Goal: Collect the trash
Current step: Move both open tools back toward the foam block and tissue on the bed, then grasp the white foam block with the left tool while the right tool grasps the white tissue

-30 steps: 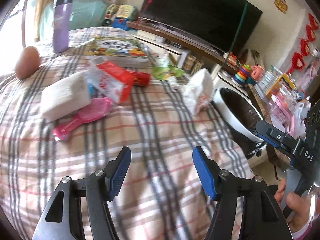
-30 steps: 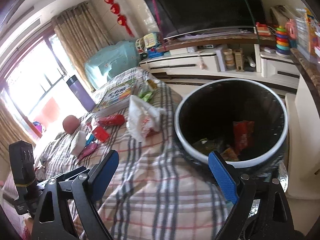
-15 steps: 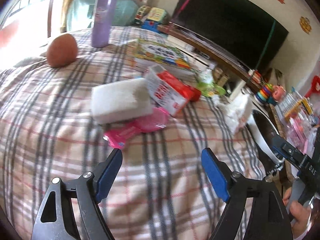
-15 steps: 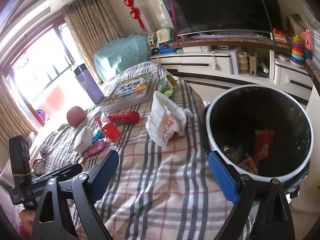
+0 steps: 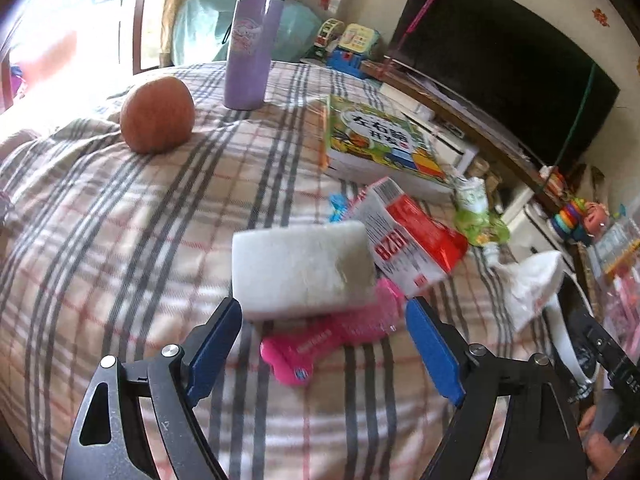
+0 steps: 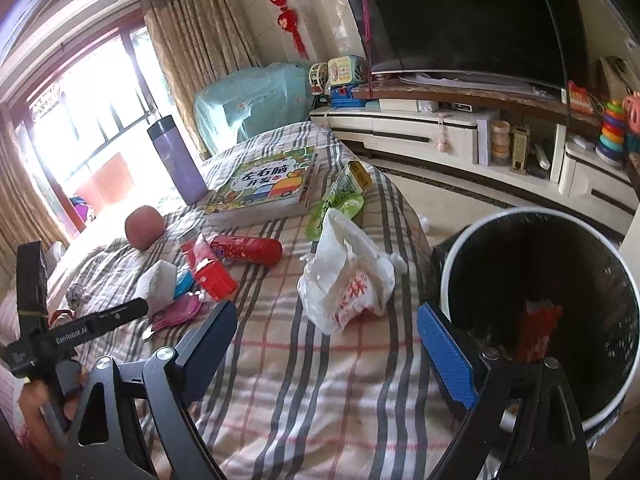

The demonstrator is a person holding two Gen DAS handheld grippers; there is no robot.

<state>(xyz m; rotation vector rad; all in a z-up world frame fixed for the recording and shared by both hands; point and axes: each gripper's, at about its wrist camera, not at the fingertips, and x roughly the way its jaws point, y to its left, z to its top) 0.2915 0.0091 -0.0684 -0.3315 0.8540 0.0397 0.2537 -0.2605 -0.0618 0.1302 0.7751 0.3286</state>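
I am in the reach step: my left tool [image 5: 324, 344] hangs wide and empty just short of the sponge [image 5: 300, 270], which lies on the bed [image 5: 120, 240] touching the red carton [image 5: 404, 236]. My right tool [image 6: 326, 344] is wide and empty too, near the white bag [image 6: 344, 276], with the bin [image 6: 540, 320] beyond that bag. Next I judge I must straddle one trash piece and close
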